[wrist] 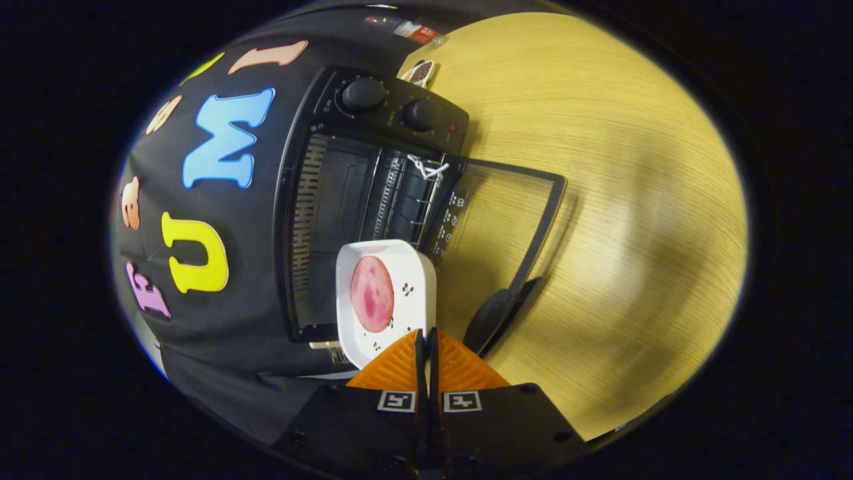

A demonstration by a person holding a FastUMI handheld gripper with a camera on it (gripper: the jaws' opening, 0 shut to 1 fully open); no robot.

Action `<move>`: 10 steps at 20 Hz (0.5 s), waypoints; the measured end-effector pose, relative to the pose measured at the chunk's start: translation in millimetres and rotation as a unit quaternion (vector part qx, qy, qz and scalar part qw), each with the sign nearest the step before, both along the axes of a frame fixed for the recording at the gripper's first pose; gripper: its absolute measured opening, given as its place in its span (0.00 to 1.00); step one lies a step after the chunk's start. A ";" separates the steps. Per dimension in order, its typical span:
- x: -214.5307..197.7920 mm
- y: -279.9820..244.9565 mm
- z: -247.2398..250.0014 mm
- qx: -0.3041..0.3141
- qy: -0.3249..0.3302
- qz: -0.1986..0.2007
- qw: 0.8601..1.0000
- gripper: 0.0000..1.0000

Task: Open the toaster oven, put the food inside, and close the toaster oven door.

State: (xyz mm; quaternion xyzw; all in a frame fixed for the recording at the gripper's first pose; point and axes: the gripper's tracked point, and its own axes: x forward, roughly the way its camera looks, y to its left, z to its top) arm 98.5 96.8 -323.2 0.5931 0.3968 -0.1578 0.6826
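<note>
Plate (390,300) with ham slice (371,293) pinched in tool (426,347), before open toaster oven (346,200).

Toaster oven (373,200): black body, black knobs (363,95), one small red dot beside the second knob. Dark cavity with a pale metal wire rack (406,200).

Oven door (506,213): black frame, clear glass with a fine dotted border and small white markings; black handle (496,317).

Plate (393,300): white, square, with tiny red-and-dark cherry sprigs scattered on it.

Food (371,293): a round pink slice, mottled with darker red patches, lying on the plate.

Table (633,200): light yellow wood, fine straight grain lines.

Gripper (426,347): ridged, striped texture on the fingers, black-and-white square markers behind them; the fingers are pressed together on the plate's near rim.

Beyond the oven: a small item (420,72), dark speckled on white.
</note>
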 end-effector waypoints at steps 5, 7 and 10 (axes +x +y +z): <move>38.2 -6.0 -4.9 0.022 -0.002 -0.071 0.997 0.01; 52.6 -8.0 -8.6 0.027 -0.006 -0.098 0.995 0.01; 68.4 -12.4 -14.2 0.022 -0.004 -0.134 0.991 0.01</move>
